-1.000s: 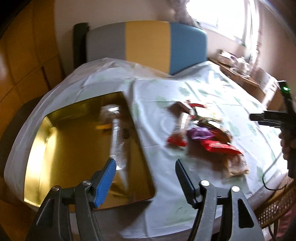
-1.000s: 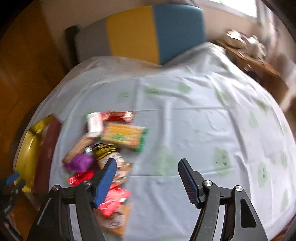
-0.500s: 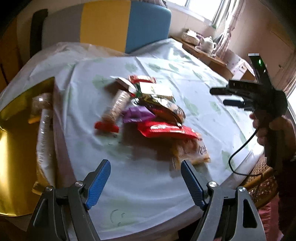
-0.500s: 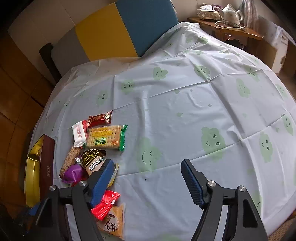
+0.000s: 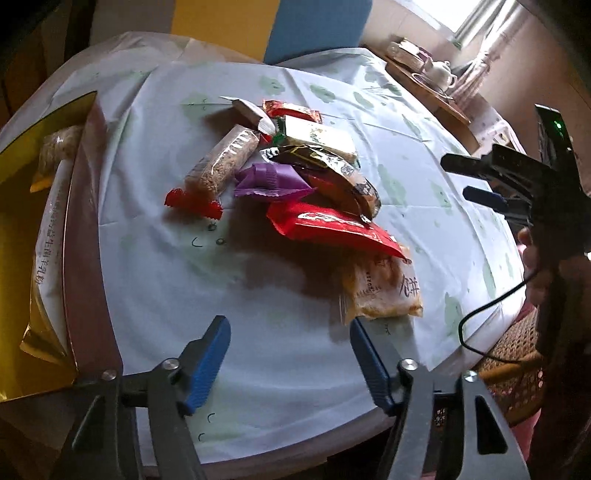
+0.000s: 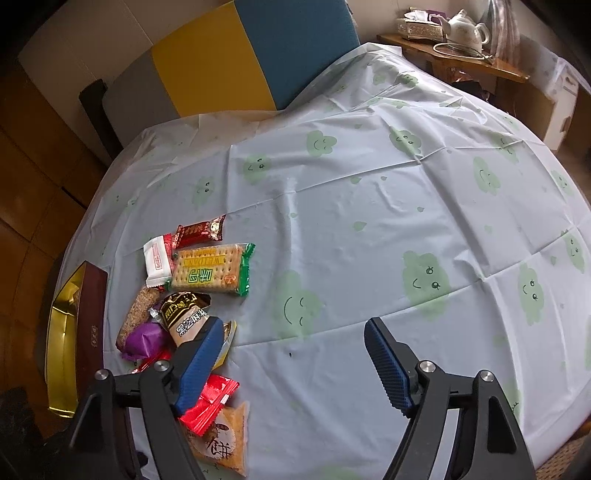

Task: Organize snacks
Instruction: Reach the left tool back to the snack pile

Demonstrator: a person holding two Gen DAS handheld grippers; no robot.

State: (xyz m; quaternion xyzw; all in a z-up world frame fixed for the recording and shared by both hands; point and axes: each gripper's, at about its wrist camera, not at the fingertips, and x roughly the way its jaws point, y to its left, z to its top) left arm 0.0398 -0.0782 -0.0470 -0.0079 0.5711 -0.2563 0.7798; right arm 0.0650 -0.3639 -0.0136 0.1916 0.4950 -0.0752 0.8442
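A pile of snack packets lies on the tablecloth: a red packet (image 5: 332,225), a purple one (image 5: 269,179), an orange cake packet (image 5: 380,288), a clear grain bar (image 5: 225,158) and a cracker pack (image 6: 210,271). My left gripper (image 5: 288,323) hovers just in front of the pile, jaws closing with nothing between them. At the left stands a gold box (image 5: 22,221) with a long white packet (image 5: 51,236) inside. My right gripper (image 6: 293,325) hangs over bare cloth right of the pile, jaws opening and empty; its left finger overlaps a dark packet (image 6: 184,314).
A chair (image 6: 258,55) with a grey, yellow and blue back stands behind the round table (image 6: 406,206). A wooden side table with a teapot (image 6: 467,31) is at the back right. A wicker seat (image 5: 517,350) and a black cable (image 5: 491,306) lie off the near edge.
The left view swung from over the gold box to the snack pile and dipped lower; its jaws widened, then narrowed. The right gripper's jaws spread slightly and its blurred view has settled.
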